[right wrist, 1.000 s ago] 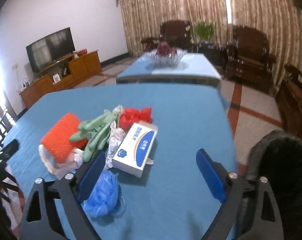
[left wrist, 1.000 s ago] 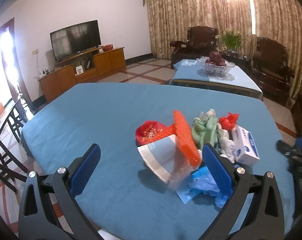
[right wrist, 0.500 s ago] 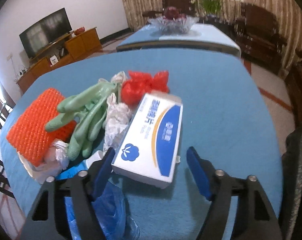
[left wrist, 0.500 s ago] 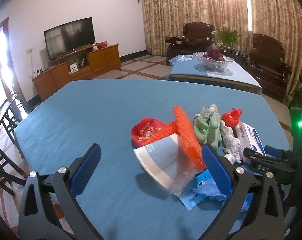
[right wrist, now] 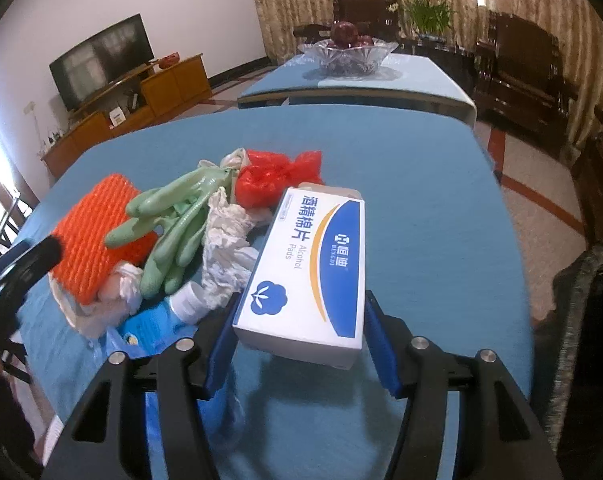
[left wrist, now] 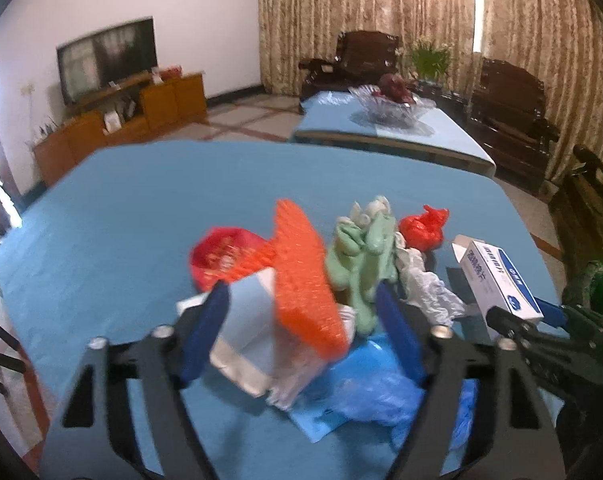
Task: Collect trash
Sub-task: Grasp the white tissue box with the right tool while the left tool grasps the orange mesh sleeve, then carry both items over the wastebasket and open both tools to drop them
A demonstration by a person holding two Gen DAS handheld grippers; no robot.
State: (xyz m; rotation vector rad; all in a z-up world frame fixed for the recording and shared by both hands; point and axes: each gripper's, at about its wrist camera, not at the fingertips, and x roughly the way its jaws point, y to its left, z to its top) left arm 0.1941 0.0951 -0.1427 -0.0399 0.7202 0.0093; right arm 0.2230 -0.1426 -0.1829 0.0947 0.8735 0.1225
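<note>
Blue cloth covers the worktop (right wrist: 421, 184), which carries all the trash in one loose heap near its front edge, so both grippers can reach it from the same side. Largest in the heap is the white-and-blue alcohol pads box (right wrist: 309, 264); it lies flat with its near end between the fingers of the right gripper (right wrist: 299, 344). Those fingers are closing and stand just beside the box walls; firm contact cannot be confirmed. Next, the orange foam net (left wrist: 305, 280) stands on edge over a pale blue carton (left wrist: 245, 320). The left gripper (left wrist: 301, 332) straddles both, fingers closing but apart from them. Green rubber gloves (right wrist: 173, 224), crumpled white paper (right wrist: 225, 240) and a red plastic bag (right wrist: 273, 176) lie between the two targets.
</note>
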